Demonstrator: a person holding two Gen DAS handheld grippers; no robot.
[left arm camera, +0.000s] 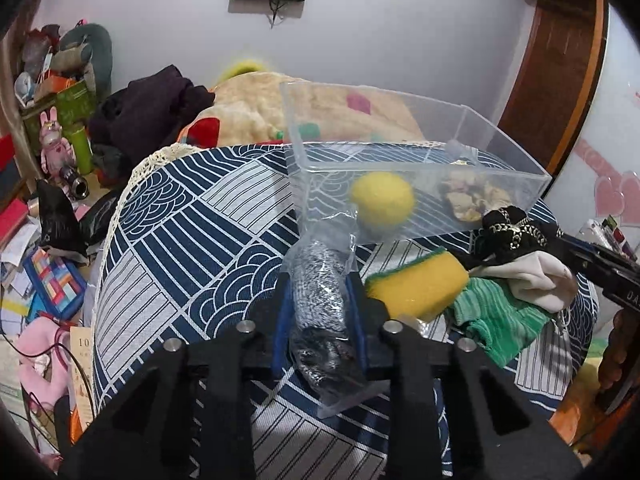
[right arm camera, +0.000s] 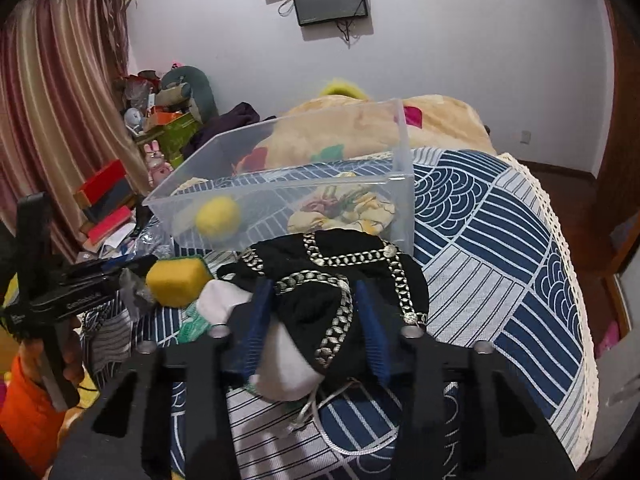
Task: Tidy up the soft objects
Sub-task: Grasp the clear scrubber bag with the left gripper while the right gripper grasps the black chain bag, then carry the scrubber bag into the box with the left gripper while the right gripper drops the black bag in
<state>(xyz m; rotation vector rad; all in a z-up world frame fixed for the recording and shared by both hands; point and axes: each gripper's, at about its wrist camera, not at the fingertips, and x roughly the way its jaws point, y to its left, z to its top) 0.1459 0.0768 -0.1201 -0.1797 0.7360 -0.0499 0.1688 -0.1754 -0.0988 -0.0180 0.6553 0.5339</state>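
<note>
My left tool [left arm camera: 318, 300] is clamped on a bagged grey scrubber [left arm camera: 318, 304]. Only the right view shows my right tool [right arm camera: 316, 328] pinching the black chain-trimmed cloth [right arm camera: 340, 264].

Both wrist cameras sit close above the patterned bed cover [left arm camera: 192, 248], looking forward along their jaws toward the far wall. The left view faces the clear plastic bin [left arm camera: 400, 168] from its left; the right view sees the same bin [right arm camera: 280, 184] from its right.

A yellow ball [left arm camera: 382, 199], a yellow-and-green sponge [left arm camera: 416, 285] and a black, gold-chained cloth [right arm camera: 344, 276] on navy-and-white patterned fabric [left arm camera: 192, 248].
</note>
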